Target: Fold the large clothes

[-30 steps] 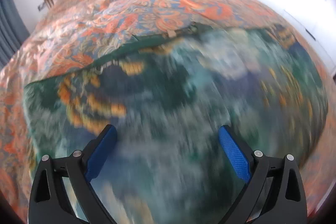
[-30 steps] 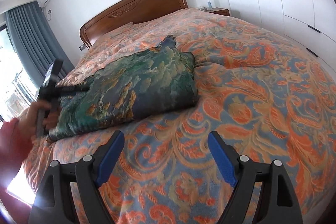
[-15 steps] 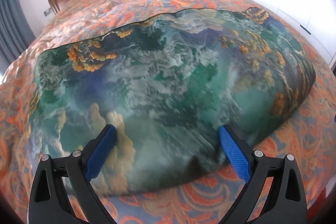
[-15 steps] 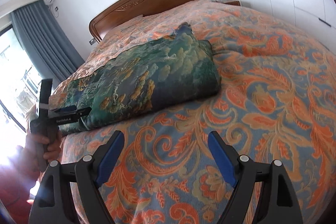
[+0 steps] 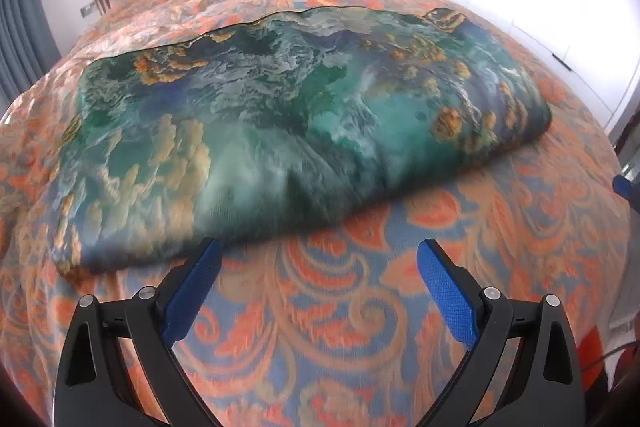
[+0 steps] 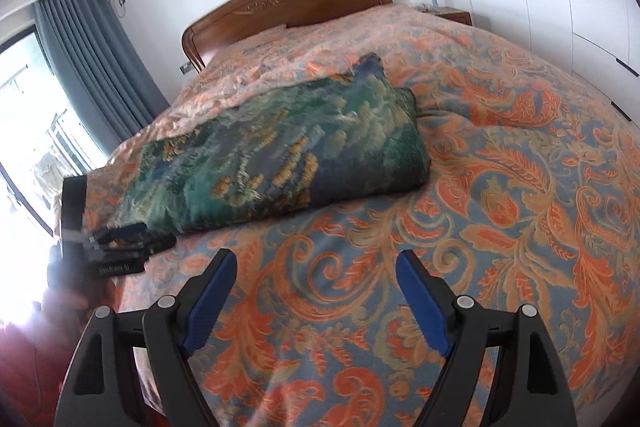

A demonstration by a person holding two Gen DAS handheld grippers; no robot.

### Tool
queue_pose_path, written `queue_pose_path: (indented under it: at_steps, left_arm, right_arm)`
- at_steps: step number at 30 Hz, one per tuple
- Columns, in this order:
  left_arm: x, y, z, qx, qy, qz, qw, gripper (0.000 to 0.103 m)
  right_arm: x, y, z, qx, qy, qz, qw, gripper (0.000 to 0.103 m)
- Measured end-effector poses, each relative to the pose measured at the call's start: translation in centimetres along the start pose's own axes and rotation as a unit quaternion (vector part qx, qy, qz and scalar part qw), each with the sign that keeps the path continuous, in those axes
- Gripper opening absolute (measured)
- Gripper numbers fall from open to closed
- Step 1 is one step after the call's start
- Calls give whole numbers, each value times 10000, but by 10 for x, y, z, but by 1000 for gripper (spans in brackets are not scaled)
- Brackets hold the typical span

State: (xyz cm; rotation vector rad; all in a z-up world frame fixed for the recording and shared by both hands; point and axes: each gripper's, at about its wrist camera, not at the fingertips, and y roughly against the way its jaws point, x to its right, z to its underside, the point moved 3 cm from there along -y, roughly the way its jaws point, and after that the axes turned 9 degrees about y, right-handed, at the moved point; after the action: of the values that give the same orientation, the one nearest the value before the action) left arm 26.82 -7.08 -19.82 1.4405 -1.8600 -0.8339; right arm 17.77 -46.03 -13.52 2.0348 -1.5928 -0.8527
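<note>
A folded green garment (image 5: 304, 123) lies on the patterned bed (image 5: 360, 307). Both claws, left (image 5: 319, 263) and right (image 6: 316, 275), gape empty (nothing held). Folding looks finished; the next move is likely checking edges.

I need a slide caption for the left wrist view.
Open left tongs above the bedspread, before the folded green garment.

Smooth, faintly sheeny green printed cloth of the folded garment (image 5: 304, 115), woven raised-pattern orange bedspread (image 6: 500, 227), polished wooden headboard (image 6: 288, 3), matt black plastic gripper arms with textured blue pads (image 5: 446, 293), grey cloth curtain (image 6: 100, 55)
</note>
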Motion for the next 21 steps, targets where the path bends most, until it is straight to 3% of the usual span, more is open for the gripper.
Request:
queue_pose_path:
  at_steps: [10,21]
  left_arm:
    - [-31,47,22,333,-69,142,9993,98]
    - [-67,57,40,421,681,225,9965,98]
  right_arm:
    - [-48,8,29,150,-261,62,9995,84]
    - [-96,-12,12,-70,212,-97,9997,84]
